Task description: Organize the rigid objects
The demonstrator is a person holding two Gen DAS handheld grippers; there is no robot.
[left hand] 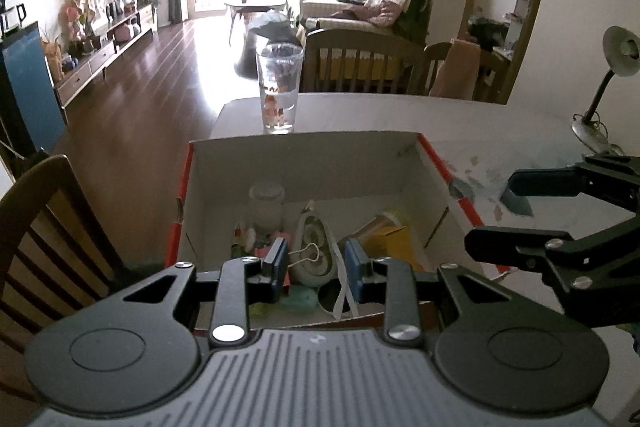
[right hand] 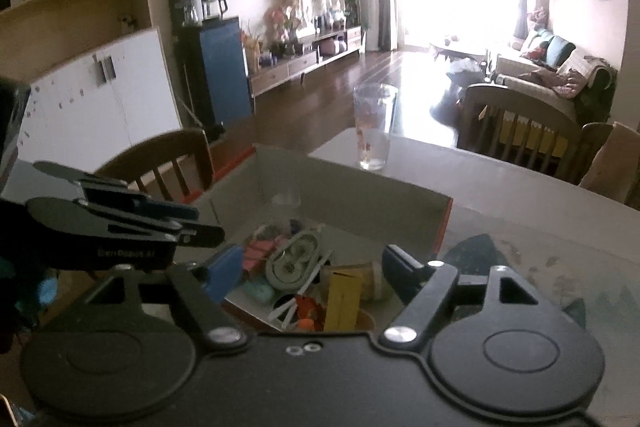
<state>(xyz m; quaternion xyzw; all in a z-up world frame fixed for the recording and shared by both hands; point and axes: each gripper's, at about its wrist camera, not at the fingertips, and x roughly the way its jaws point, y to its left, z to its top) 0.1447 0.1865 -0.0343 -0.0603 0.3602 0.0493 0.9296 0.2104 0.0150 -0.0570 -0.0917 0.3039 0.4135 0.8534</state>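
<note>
A cardboard box (left hand: 320, 163) with red edges sits on the pale surface (left hand: 500, 131). The box is the landmark here. Its top is open and its inside walls are white.

Inside the box lie many small things in a heap. There is a small clear jar (left hand: 266, 205) near the far left corner. Beside it, nearer the middle, is a grey oval thing with round holes (left hand: 314, 247) and a wire clip (left hand: 308, 255) on top of it. To the right of that is a yellow carton (left hand: 390, 241), tipped on its side. A pale green thing (left hand: 300, 299) lies at the near edge of the box.

Just behind the box, on the far side, a tall glass (left hand: 279, 87) with little pictures on it stands upright. It is apart from the box.

The left hand-held gripper (left hand: 314, 269) hangs over the near edge of the box. Its blue pads stand a little apart, and nothing is pinched between them. The things in the box lie below.

The right hand-held gripper (right hand: 310, 273) hangs over the near right side of the box. Its jaws are spread wide and hold nothing.

A desk lamp (left hand: 604, 87) stands far off to the right of the box. A wooden chair (left hand: 48, 227) is to the left of the box.
</note>
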